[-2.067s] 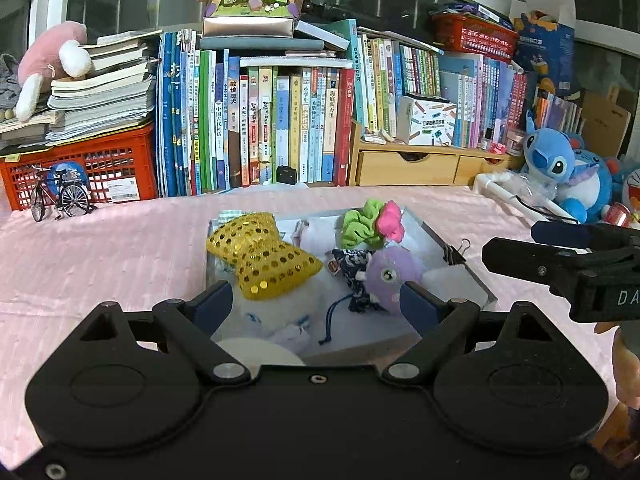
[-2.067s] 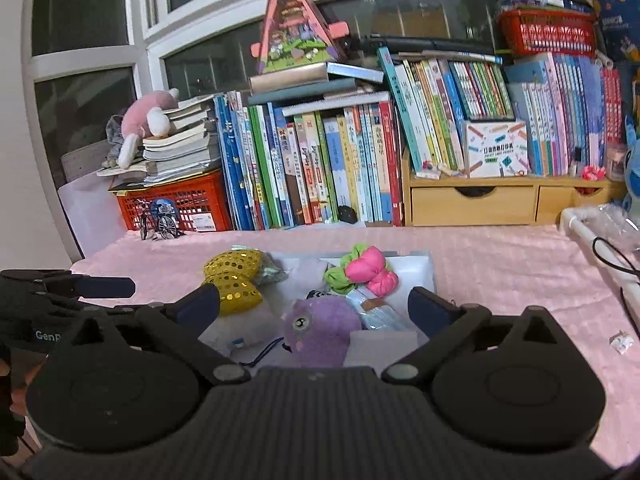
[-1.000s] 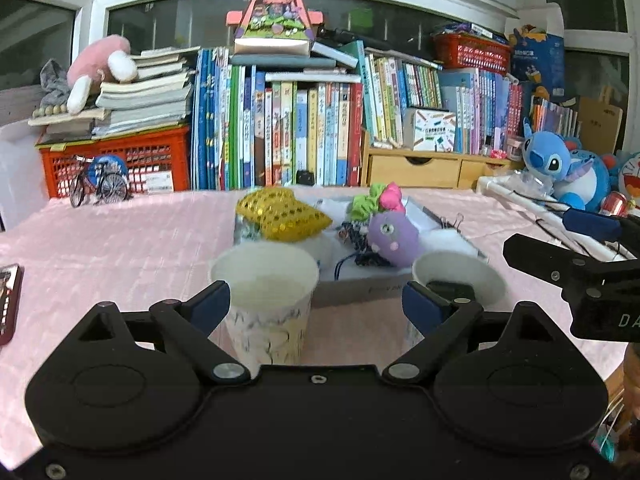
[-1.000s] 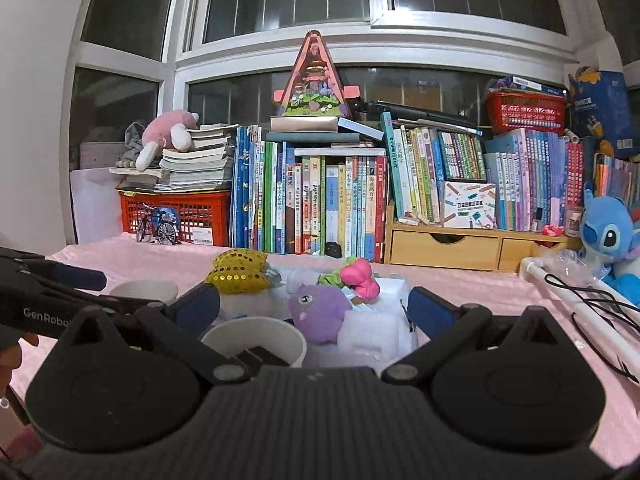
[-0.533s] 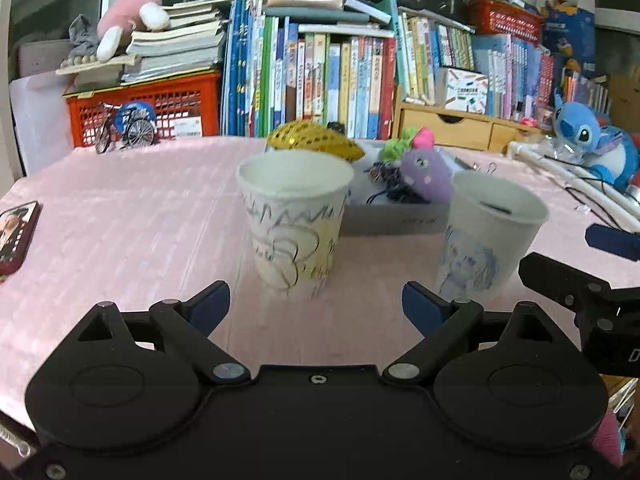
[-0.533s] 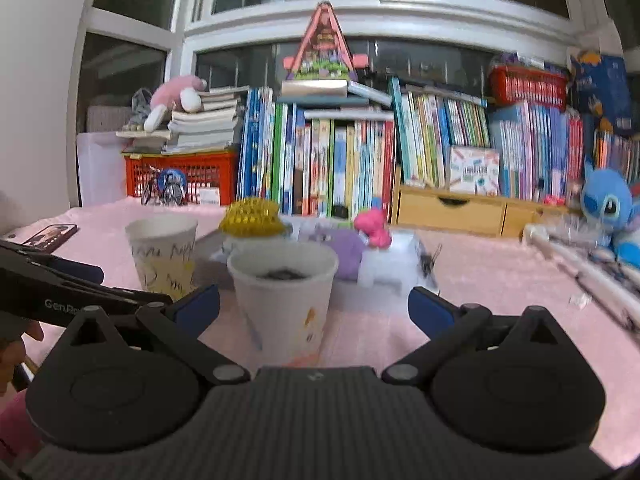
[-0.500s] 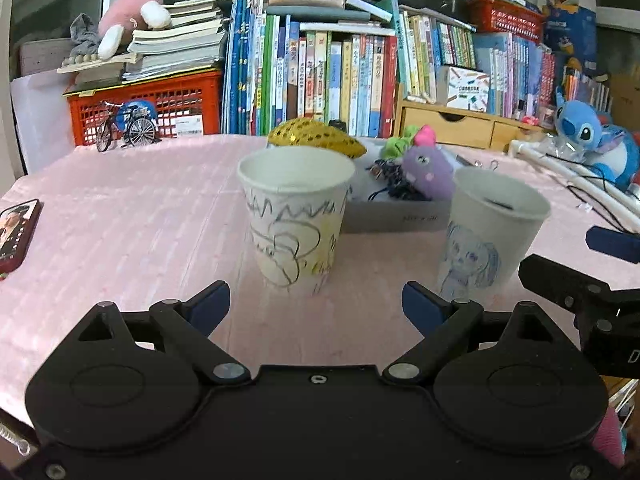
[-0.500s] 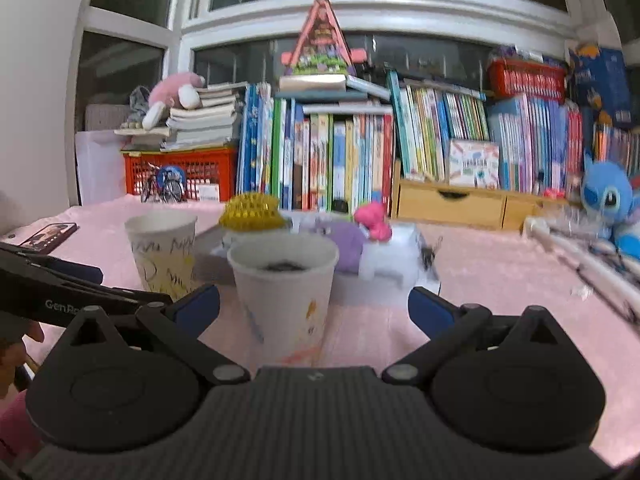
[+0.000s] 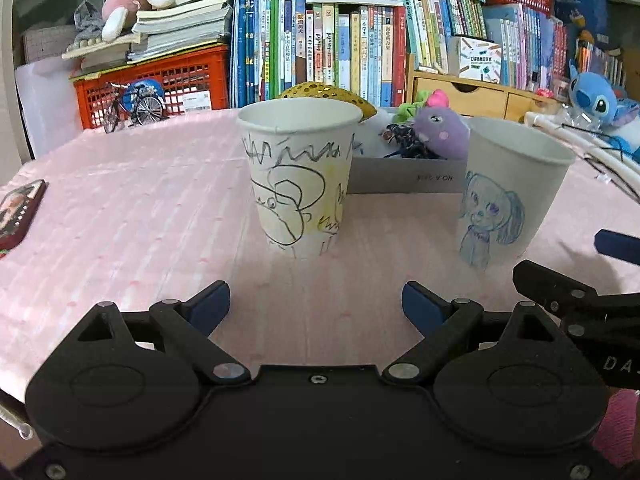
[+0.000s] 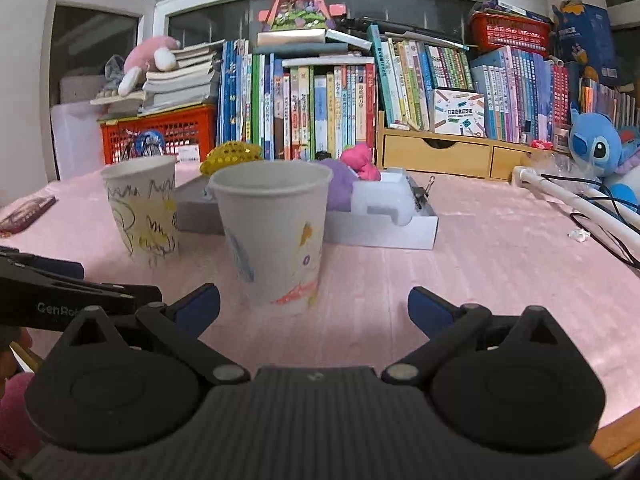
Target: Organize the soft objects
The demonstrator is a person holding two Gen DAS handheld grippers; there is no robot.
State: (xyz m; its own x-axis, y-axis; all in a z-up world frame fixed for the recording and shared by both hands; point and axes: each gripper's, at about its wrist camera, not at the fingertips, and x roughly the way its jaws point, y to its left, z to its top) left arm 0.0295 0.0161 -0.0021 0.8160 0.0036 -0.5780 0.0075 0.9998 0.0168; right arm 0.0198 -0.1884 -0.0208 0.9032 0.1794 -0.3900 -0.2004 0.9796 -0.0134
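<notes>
Two paper cups stand on the pink tablecloth: one with black and yellow scribbles [image 9: 298, 176] [image 10: 142, 210], one with a blue dog drawing [image 9: 508, 192] [image 10: 272, 236]. Behind them a shallow white box [image 9: 404, 176] [image 10: 384, 230] holds soft items: a yellow sequin pouch [image 9: 324, 92] [image 10: 230, 156], a purple plush [image 9: 438, 130] [image 10: 338, 184], a pink and green scrunchie [image 9: 434, 100] [image 10: 360, 160] and a white foam piece [image 10: 380, 198]. My left gripper [image 9: 316, 308] is open, low before the scribbled cup. My right gripper [image 10: 314, 306] is open, just short of the dog cup. Neither holds anything.
A phone [image 9: 16, 212] lies at the table's left edge. Books [image 9: 332, 48], a red crate [image 9: 160, 80], a toy bicycle [image 9: 134, 106] and wooden drawers [image 9: 476, 94] line the back. A blue plush [image 9: 596, 94], white tube and cables [image 10: 580, 204] sit at the right.
Both grippers have sunk toward the table and tilted, so the two cups now stand large in front and the box sits behind them. Both stay open and empty.
</notes>
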